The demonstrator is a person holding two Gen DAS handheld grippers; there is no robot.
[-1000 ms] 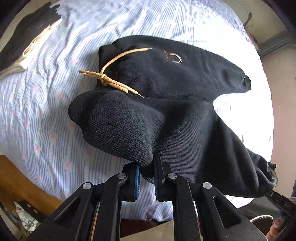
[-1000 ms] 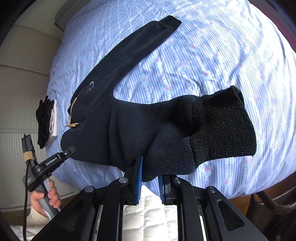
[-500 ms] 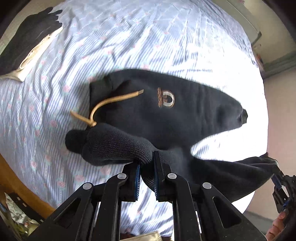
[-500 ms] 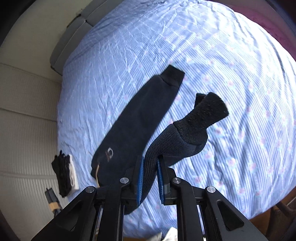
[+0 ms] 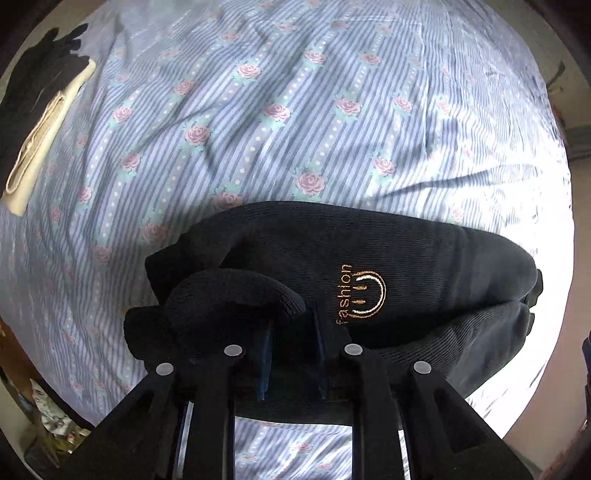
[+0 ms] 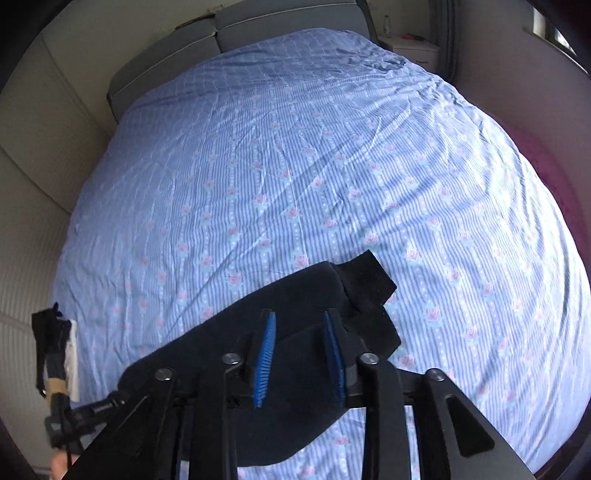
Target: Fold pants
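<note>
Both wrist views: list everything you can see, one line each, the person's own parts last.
pants: one pair, black, folded leg over leg on the bed, gold "fashion" logo facing up, ribbed cuffs stacked at one end.
bed sheet: one, blue striped with pink roses, wrinkled, covering the whole bed.
folded clothes: small pile, black on cream, at the sheet's far left edge.
headboard cushions: two, grey, at the far end of the bed.
wall panels: beige, left of the bed.
left tongs: black with blue pads, jaws opening over the waist end, cloth between them but not pinched.
right tongs: black with blue pads, jaws opening above the cuff end, nothing gripped.
</note>
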